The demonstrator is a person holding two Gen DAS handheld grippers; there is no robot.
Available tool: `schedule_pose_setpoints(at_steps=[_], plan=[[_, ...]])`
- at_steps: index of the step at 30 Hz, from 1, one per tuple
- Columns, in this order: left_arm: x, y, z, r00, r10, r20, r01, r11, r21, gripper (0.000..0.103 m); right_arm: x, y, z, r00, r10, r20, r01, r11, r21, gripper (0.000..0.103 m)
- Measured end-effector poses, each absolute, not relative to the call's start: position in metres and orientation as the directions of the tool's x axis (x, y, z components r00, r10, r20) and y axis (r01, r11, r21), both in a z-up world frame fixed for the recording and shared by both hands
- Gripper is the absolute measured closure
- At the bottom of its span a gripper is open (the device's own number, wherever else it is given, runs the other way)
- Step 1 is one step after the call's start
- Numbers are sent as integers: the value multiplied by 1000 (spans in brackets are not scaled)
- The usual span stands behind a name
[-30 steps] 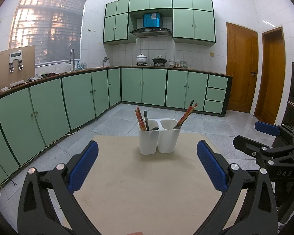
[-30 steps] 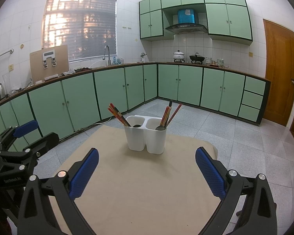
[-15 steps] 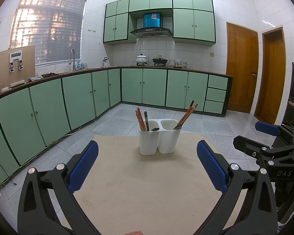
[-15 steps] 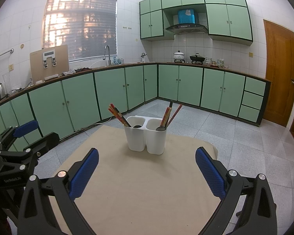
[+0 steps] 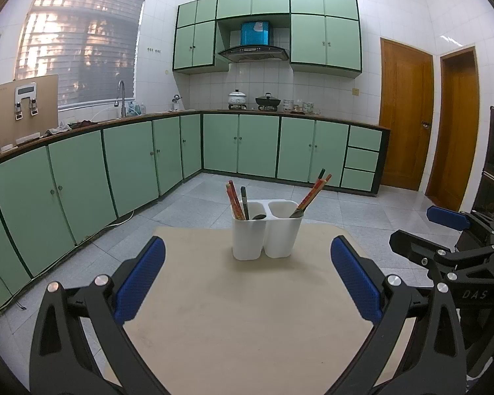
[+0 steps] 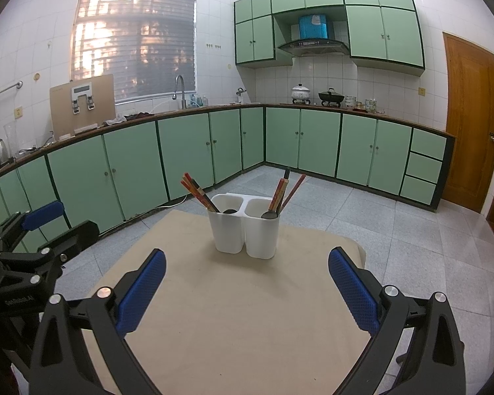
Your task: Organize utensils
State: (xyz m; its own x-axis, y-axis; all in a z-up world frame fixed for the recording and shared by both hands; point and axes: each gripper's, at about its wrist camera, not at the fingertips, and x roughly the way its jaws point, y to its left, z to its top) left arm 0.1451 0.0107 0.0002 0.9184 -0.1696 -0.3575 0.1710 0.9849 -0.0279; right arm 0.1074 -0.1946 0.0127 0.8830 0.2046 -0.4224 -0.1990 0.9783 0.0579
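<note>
A white two-compartment utensil holder [image 5: 266, 233] stands upright at the far end of a beige table [image 5: 240, 322]; it also shows in the right wrist view [image 6: 245, 228]. Its left cup holds red chopsticks [image 5: 234, 199] and a dark spoon. Its right cup holds red chopsticks [image 5: 313, 192] and a dark utensil. My left gripper [image 5: 247, 283] is open and empty, well short of the holder. My right gripper [image 6: 247, 288] is open and empty, also short of it. Each gripper shows at the edge of the other's view.
Green kitchen cabinets [image 5: 253, 146] line the left and back walls under a counter with a sink and pots. Two wooden doors [image 5: 406, 128] are at the right. Grey tiled floor [image 6: 411, 247] surrounds the table.
</note>
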Motion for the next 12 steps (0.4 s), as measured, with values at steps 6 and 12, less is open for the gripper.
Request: schedule_pose_setpoints(at_steps=[6,12], plan=[[147,9,1,918,-167,-359,169,985,-28,5,108,-195,13,883,205,-422,-199,978,58,6],[148,9,-1,918,-163,-361,164,986,-28,5,108,-195,13,883,206,-423,-200,978,58,6]])
